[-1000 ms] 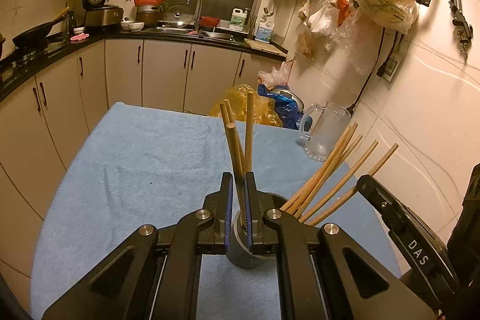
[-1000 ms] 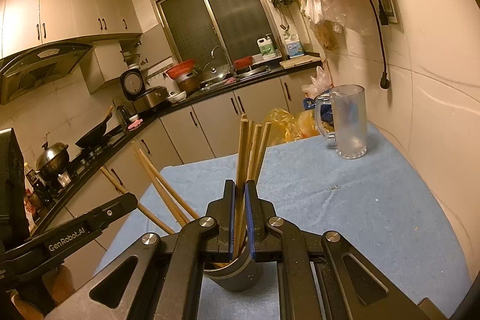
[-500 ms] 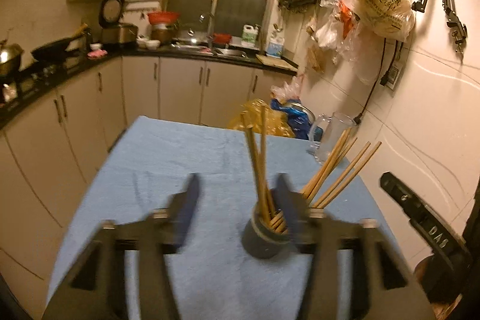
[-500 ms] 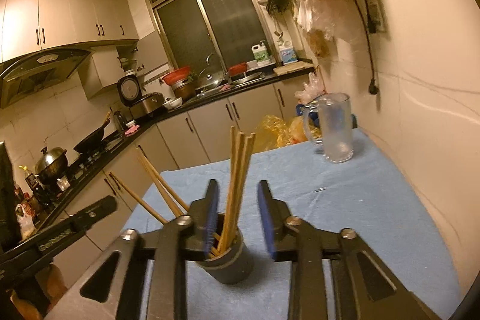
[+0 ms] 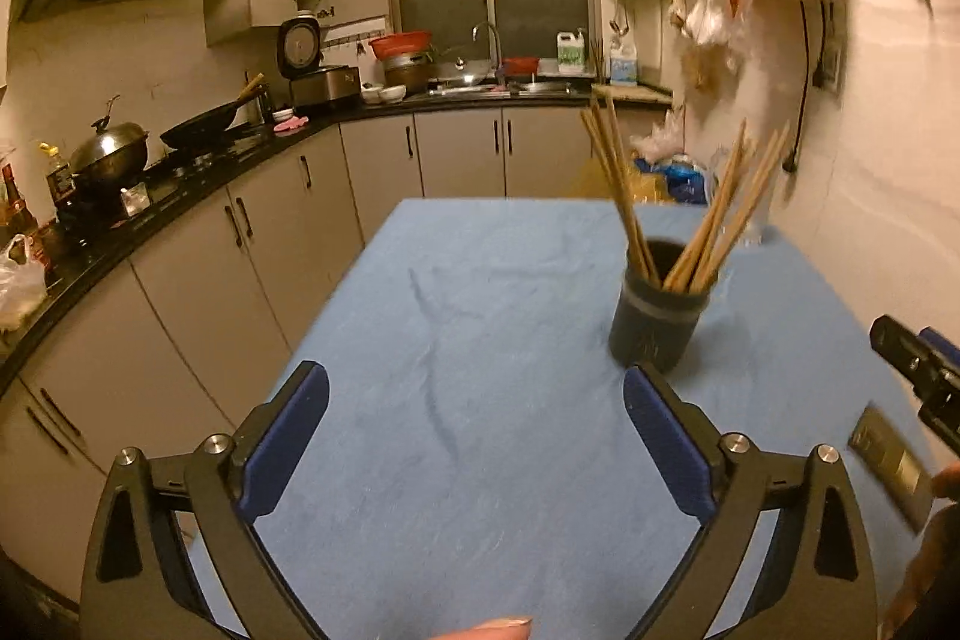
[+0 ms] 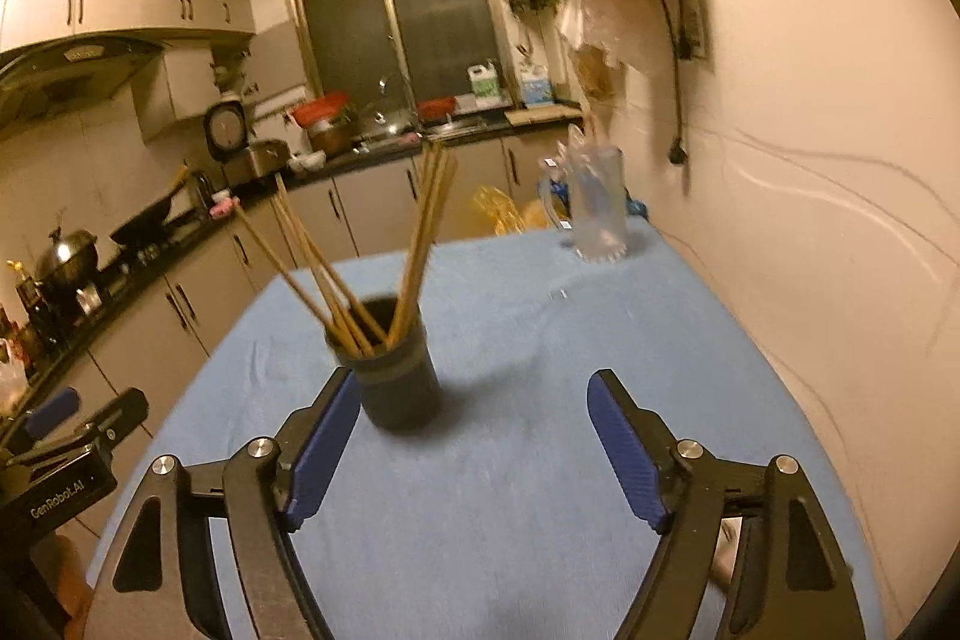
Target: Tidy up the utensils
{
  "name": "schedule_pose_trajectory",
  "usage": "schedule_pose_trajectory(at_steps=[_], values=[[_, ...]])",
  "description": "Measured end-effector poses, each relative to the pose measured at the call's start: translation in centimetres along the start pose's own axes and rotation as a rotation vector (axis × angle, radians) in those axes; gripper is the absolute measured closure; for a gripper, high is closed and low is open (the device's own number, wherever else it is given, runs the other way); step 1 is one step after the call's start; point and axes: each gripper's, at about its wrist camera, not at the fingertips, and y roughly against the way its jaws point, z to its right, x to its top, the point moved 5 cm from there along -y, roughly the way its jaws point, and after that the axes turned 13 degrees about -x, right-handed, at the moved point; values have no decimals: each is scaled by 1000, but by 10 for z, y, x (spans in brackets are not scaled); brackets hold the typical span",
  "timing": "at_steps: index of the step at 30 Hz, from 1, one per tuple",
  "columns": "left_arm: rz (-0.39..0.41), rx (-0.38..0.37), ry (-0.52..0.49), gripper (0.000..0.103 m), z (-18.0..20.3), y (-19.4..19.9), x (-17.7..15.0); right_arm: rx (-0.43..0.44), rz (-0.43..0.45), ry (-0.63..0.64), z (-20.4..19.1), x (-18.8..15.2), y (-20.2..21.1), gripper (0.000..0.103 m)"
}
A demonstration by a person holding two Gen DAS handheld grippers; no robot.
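Blue cloth covered the worktop [image 5: 480, 490] of a dim kitchen, bare under both tools. Nearest the lens, the left gripper [image 5: 477, 400] had just been opening and stood spread wide with nothing between its fingers [image 5: 288, 436]; the right gripper [image 6: 474, 412] had likewise just been opening and held nothing, its left pad just beside the holder's wall, though contact could not be told. Beyond them the dark cylindrical chopstick holder [image 5: 657, 322] stood upright on the cloth, the wooden chopsticks [image 5: 618, 196] fanned in two leaning bunches inside it. Those sticks looked light, stiff and smooth, likely to slide or roll, so a bunch would best be pinched low, near the rim; the holder seemed tippable if nudged. Farther off stood a clear glass mug [image 6: 597, 208] by the wall, then cabinets, sink and window.
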Motion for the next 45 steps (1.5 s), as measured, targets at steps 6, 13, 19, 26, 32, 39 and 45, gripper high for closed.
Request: schedule_pose_trajectory(at_steps=[6, 13, 19, 26, 32, 39, 45], values=[[-47, -11, 54, 5, -15, 7, -29, -39, 4, 26, -1, -19, 13, 19], [-52, 48, 19, 4, -20, 16, -55, -50, -32, 36, -4, -41, 16, 18], [-60, 31, 34, 4, -14, 18, -65, -72, -59, 45, -1, -53, 15, 18], [-54, 111, 17, 4, -4, 26, -70, -88, -66, 49, 4, -61, 19, 18], [-75, 101, 8, 4, -3, 27, -74, -93, -66, 69, 1, -65, 22, 18], [-78, 103, -1, 4, -3, 27, -75, -90, -72, 77, -1, -67, 21, 18], [-77, 98, 4, 4, -2, 29, -75, -89, -90, 71, -2, -68, 19, 18]])
